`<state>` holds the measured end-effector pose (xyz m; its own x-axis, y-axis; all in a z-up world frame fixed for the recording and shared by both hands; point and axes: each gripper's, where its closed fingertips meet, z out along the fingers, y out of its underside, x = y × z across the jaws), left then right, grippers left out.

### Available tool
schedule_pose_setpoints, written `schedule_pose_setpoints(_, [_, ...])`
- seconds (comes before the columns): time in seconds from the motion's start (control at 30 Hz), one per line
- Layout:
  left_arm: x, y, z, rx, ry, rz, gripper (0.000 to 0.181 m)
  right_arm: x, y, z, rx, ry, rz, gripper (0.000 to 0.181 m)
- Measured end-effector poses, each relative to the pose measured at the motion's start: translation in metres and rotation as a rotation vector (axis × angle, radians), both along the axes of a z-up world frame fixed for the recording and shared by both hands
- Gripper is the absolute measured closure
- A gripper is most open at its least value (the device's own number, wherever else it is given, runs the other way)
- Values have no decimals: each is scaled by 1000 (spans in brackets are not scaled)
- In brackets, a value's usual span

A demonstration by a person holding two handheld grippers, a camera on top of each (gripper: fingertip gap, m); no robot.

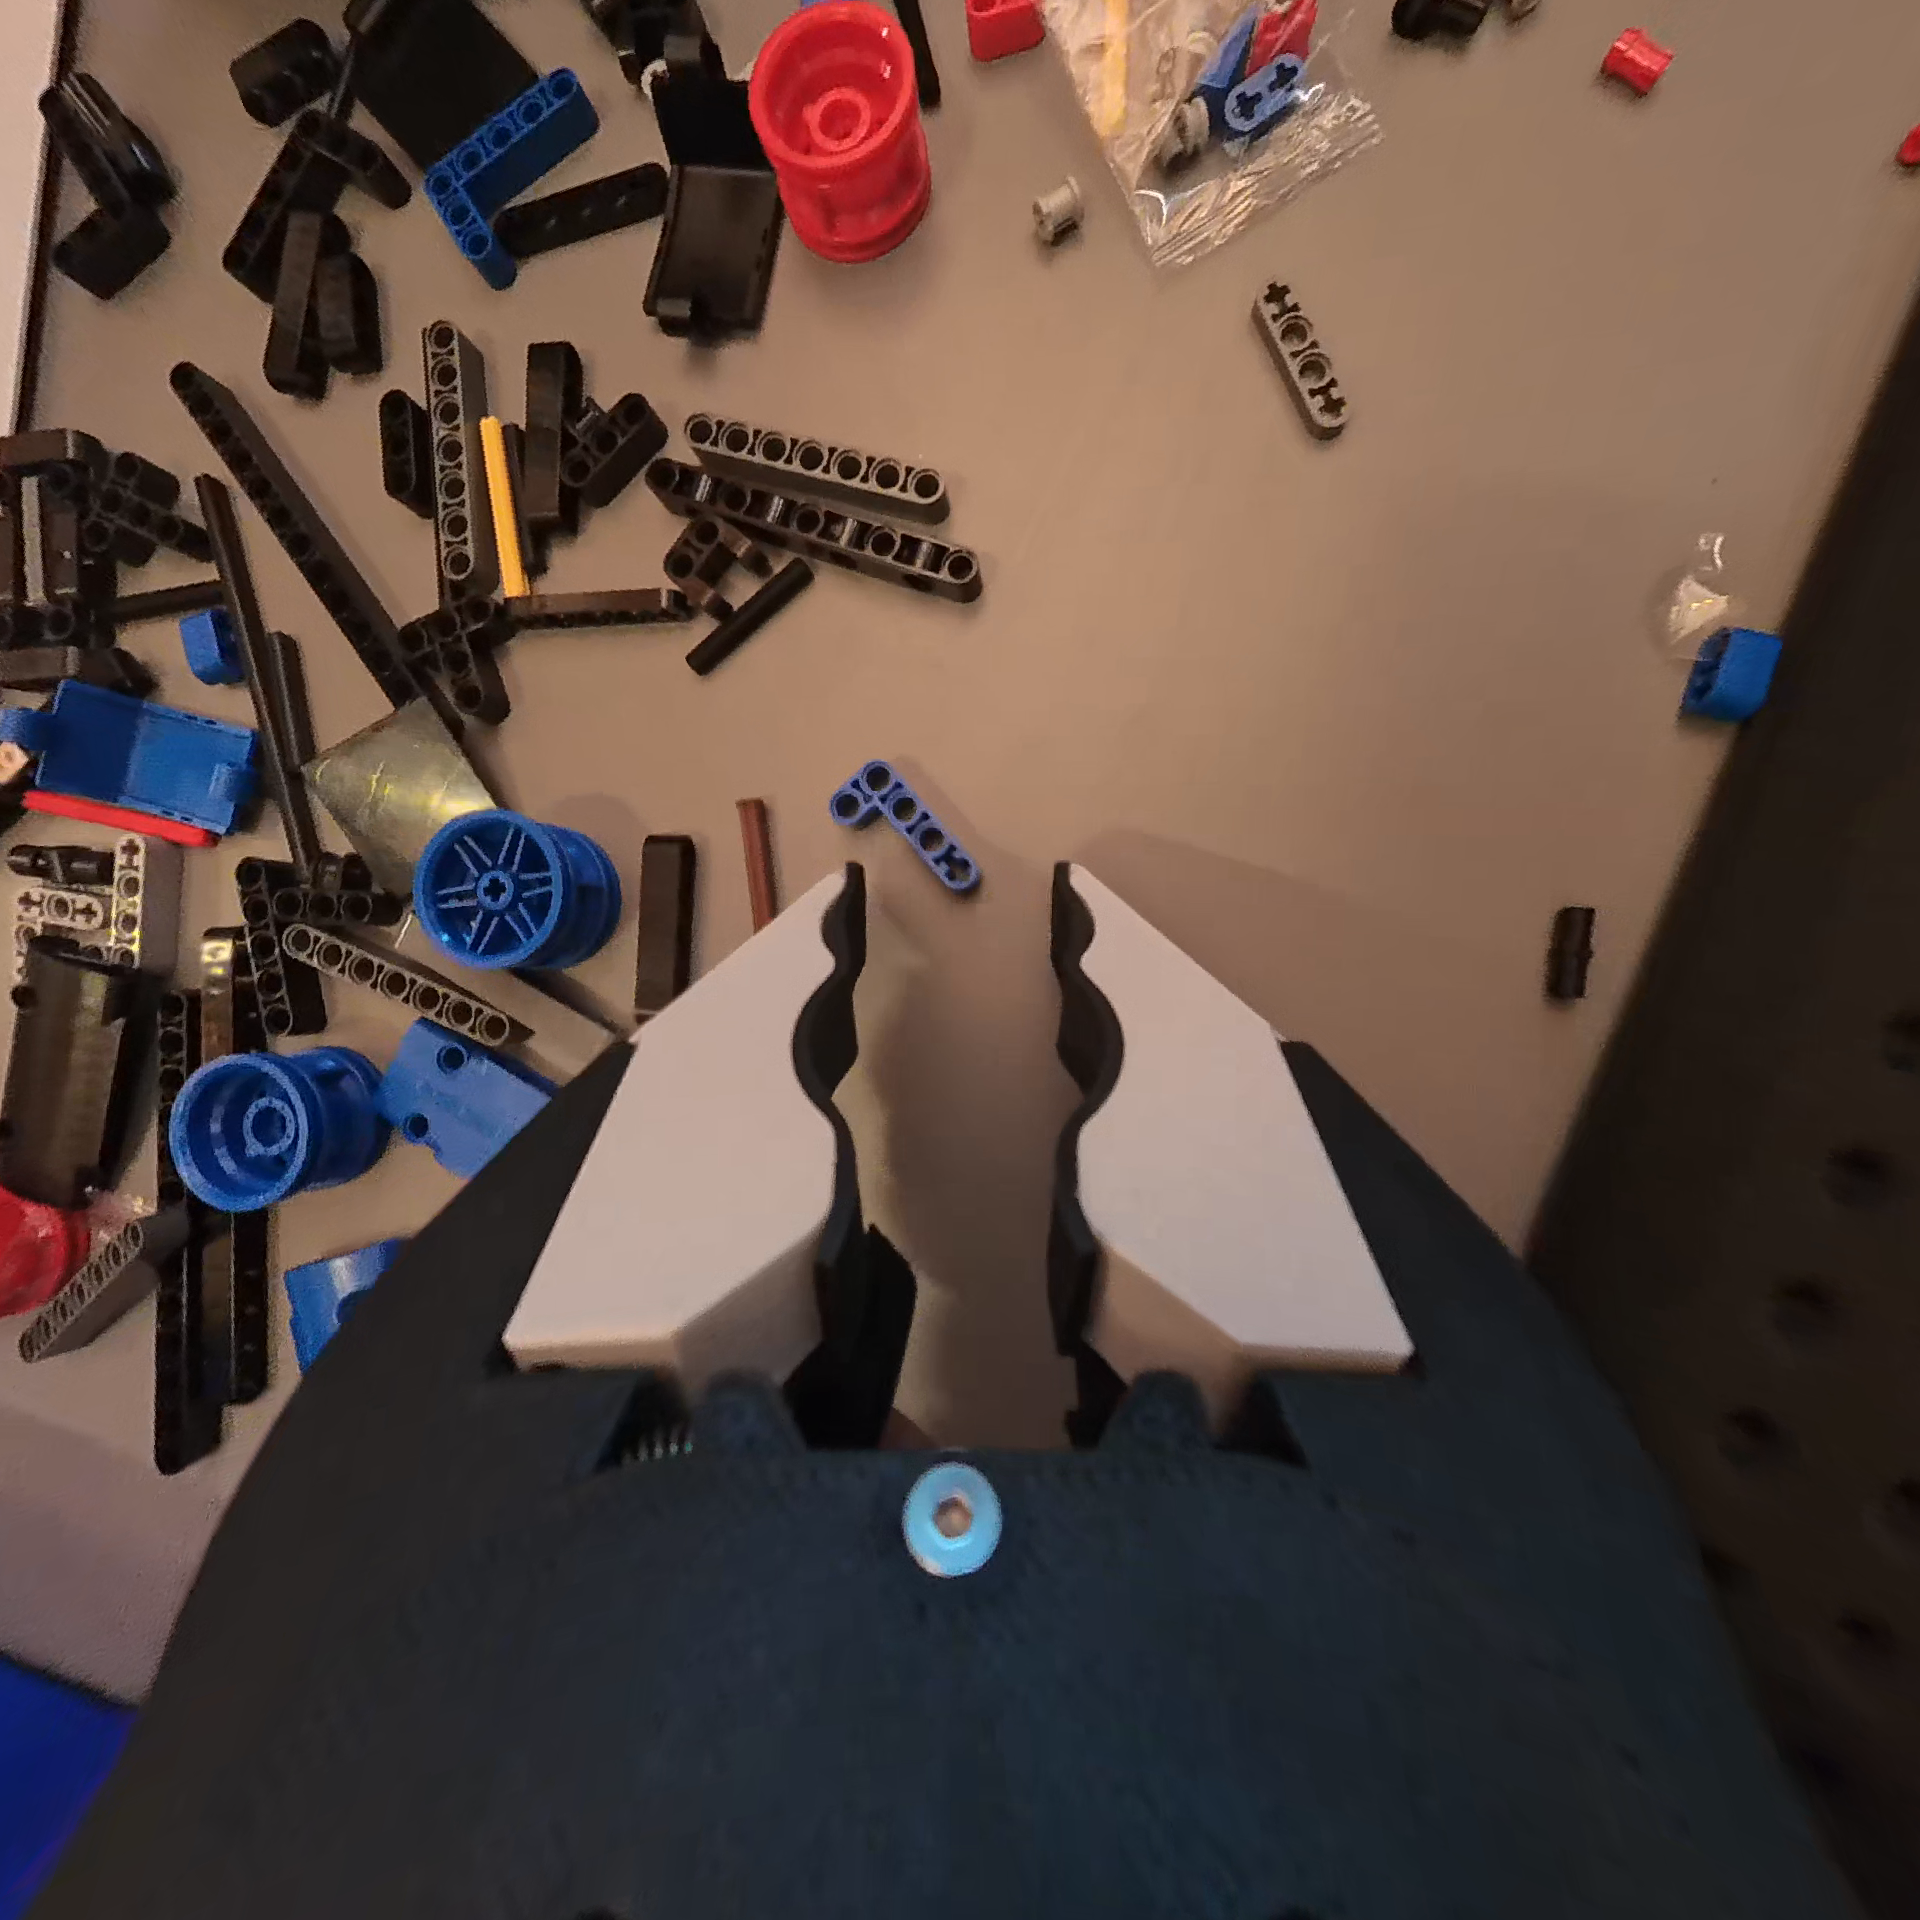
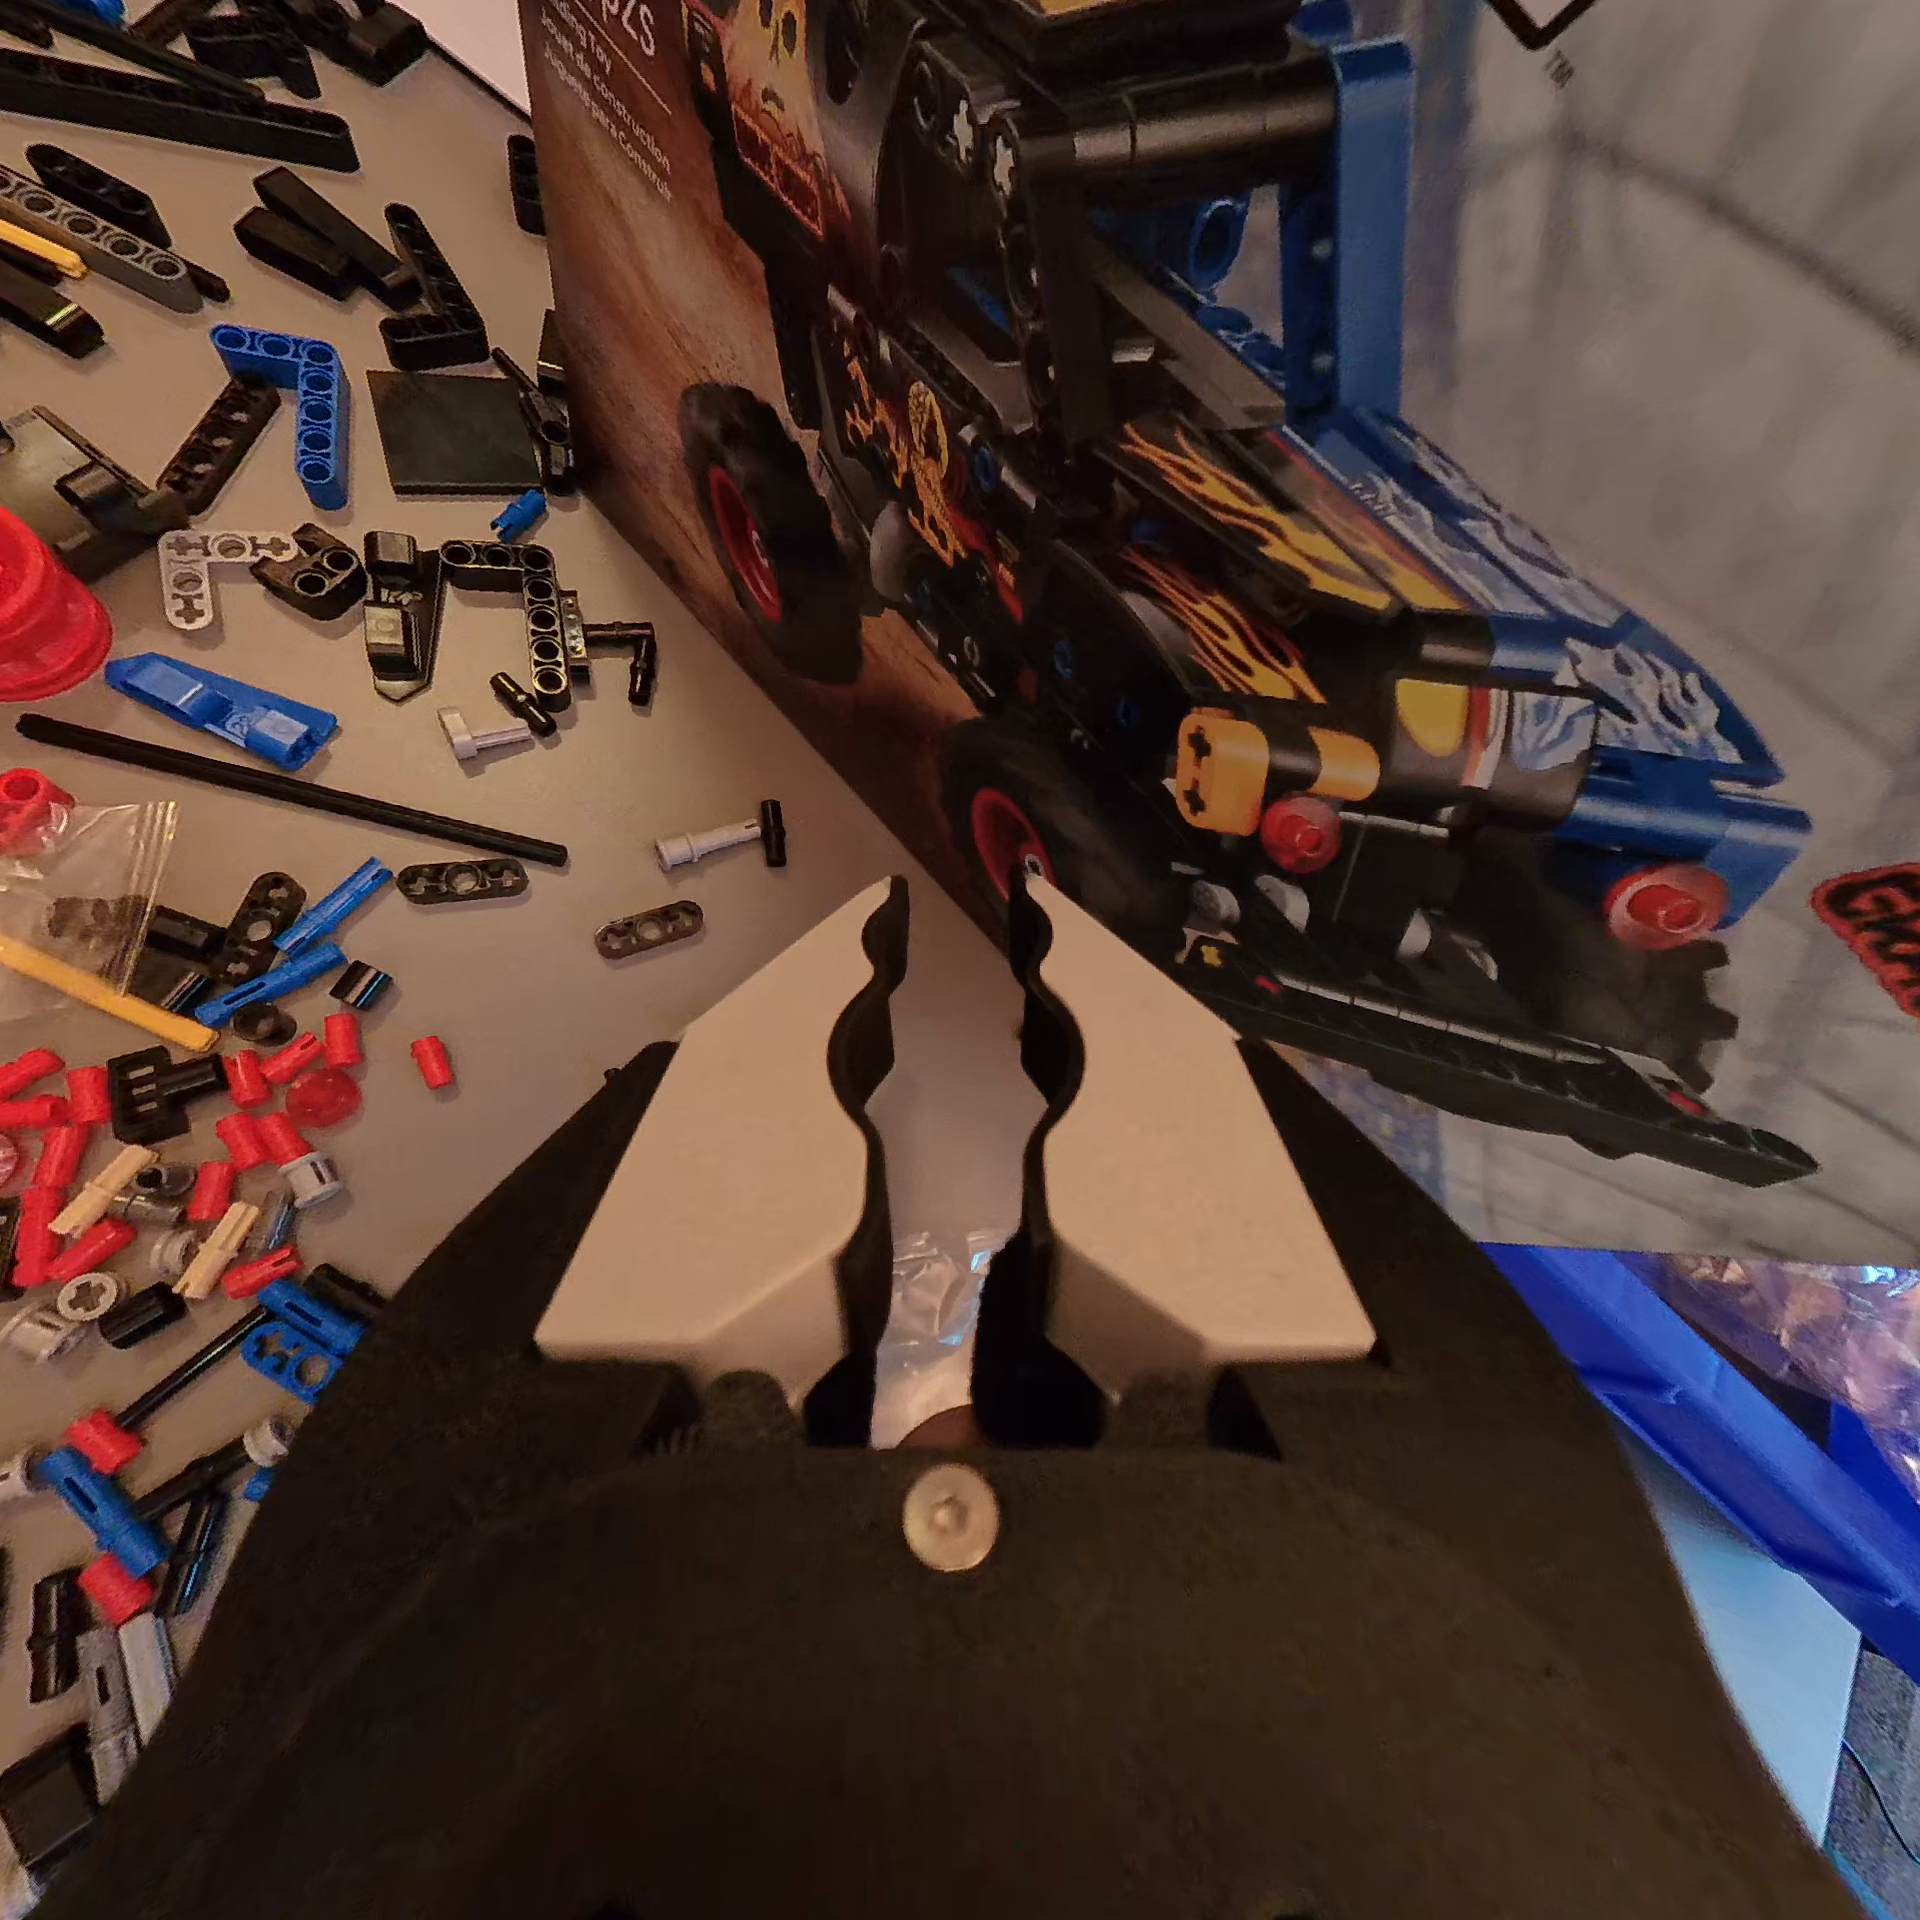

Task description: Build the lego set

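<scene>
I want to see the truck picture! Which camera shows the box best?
The right wrist view. The box fills much of that picture, standing on the table just beyond the right gripper, so the truck shows big, though slanted. The left wrist view shows no box, only loose pieces on the table.

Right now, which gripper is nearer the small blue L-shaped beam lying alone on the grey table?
Left. The left gripper hovers open with the small blue L-shaped beam just beyond its fingertips. The right gripper points at the set's box; that beam does not show in its view.

Two blue wheels (image 1: 516, 890), one red (image 1: 840, 130).
</scene>
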<state>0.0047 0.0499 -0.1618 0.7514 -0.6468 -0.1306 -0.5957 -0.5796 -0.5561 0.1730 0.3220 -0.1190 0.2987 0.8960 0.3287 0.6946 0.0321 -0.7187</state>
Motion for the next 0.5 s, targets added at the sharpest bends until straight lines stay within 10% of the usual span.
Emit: schedule_pose_setpoints(0.5, [66, 0, 4, 30, -181, -104, 142, -1, -1, -3, -2, -9, 5, 163])
